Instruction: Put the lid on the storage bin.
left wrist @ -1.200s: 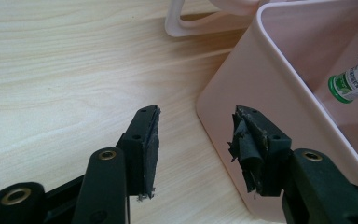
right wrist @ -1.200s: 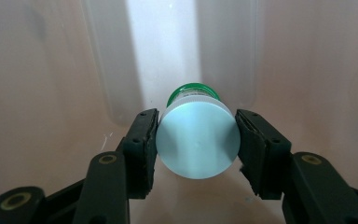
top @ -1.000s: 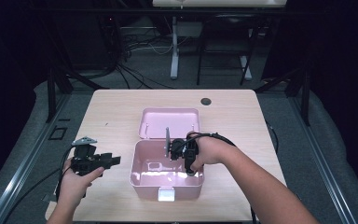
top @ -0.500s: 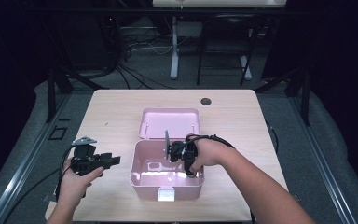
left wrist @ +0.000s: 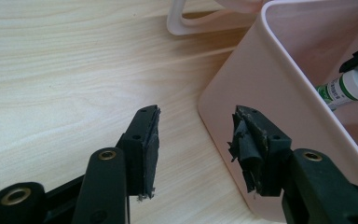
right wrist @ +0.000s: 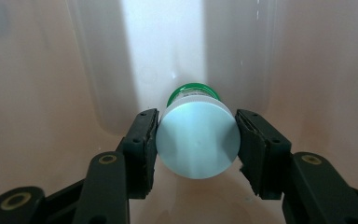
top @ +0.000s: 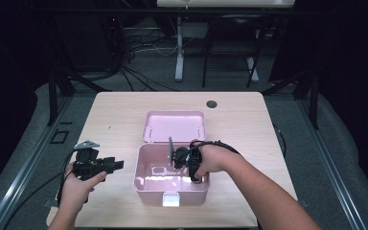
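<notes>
The right gripper (right wrist: 196, 140) clamps the white-capped green-labelled bottle (right wrist: 198, 142) upright inside the pink plastic box (top: 146, 179), its long axis pointing at the floor; the left gripper (left wrist: 196, 144) stands open.

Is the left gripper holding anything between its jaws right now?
No, the left gripper has open jaws with just bare wooden table between them, beside the pink box.

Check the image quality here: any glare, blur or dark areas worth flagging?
High view: surroundings dark, table evenly lit, a bright sheen inside the pink box. Right gripper view: a washed-out glare band on the box wall, the bottle slightly soft. Left gripper view: sharp jaws, no glare.
</notes>
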Demonstrator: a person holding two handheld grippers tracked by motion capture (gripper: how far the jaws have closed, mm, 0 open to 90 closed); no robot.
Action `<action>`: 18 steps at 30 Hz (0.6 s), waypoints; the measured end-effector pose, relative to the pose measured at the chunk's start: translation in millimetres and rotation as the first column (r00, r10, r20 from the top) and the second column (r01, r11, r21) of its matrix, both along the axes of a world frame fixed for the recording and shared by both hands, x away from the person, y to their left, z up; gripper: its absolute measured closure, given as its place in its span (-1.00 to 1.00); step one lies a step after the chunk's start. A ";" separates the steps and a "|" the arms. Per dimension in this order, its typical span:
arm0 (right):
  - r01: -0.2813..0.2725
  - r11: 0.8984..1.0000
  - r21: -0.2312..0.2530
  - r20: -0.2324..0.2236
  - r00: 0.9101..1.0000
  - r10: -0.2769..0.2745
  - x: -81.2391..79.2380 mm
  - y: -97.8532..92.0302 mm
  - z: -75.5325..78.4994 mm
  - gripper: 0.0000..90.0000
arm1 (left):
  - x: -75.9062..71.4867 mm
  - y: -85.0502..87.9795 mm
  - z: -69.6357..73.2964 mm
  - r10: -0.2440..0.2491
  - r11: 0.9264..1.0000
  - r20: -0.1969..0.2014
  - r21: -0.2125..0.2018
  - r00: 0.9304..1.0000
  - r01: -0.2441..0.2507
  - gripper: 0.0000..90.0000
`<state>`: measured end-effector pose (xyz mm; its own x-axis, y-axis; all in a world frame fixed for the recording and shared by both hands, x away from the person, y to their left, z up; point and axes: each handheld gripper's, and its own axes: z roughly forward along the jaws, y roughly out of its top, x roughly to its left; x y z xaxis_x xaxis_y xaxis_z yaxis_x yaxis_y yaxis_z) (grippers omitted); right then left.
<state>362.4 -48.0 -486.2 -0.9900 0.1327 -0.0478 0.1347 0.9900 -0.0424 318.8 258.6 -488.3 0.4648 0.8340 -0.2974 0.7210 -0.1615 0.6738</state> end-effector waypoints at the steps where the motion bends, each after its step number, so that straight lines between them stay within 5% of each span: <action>1: -0.003 1.000 -0.002 -0.001 1.000 0.003 0.1 0.0 -1.2 0.12 | -0.1 -0.1 0.0 0.001 1.000 -0.001 0.000 1.000 -0.001 0.14; 18: 0.008 1.000 -0.018 0.005 1.000 -0.007 1.2 2.0 -3.8 0.12 | -0.2 0.1 0.1 0.003 1.000 0.000 0.000 1.000 -0.003 0.14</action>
<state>363.6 -46.1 -490.0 -0.9887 0.1391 -0.0555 0.1424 0.9880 -0.0591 318.6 258.6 -488.2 0.4623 0.8354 -0.2972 0.7212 -0.1593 0.6741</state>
